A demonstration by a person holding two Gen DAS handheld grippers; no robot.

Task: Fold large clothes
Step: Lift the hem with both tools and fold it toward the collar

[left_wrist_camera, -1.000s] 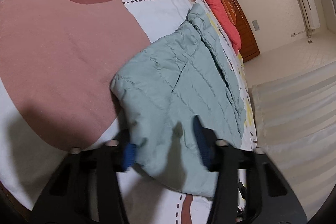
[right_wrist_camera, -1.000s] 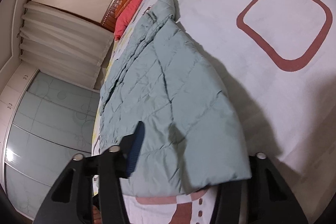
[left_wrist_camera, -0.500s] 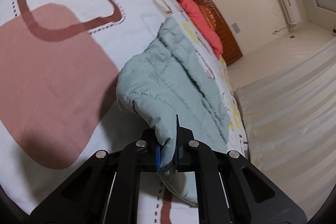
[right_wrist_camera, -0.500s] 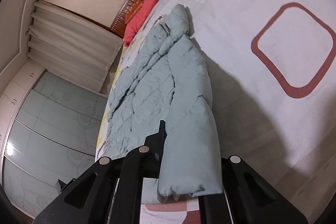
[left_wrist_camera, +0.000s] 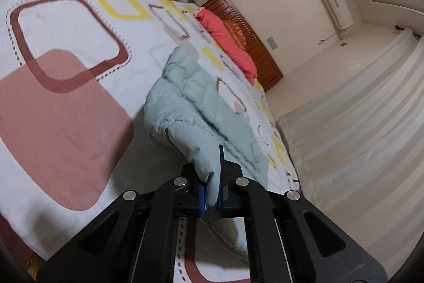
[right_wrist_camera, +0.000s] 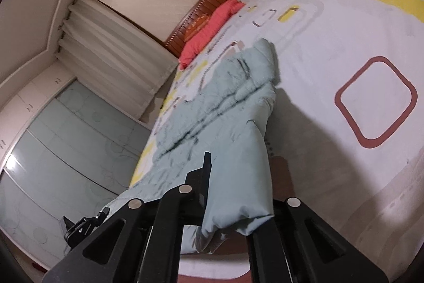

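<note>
A pale green quilted jacket lies lengthwise on the bed, its far end toward the headboard. My left gripper is shut on the jacket's near hem and holds it lifted off the sheet. In the right wrist view the same jacket hangs up from the bed into my right gripper, which is shut on its near edge; cloth drapes over and hides the right finger. The other gripper shows small at the lower left of that view.
The bed sheet is white with brown and yellow rounded squares. A coral pillow lies by the wooden headboard. Curtains and glass wardrobe doors flank the bed. The bed's near edge is just below both grippers.
Both grippers closed on the jacket's near edge and lifted it up off the bed; the near part now hangs from them, and the views have tilted up toward the headboard.
</note>
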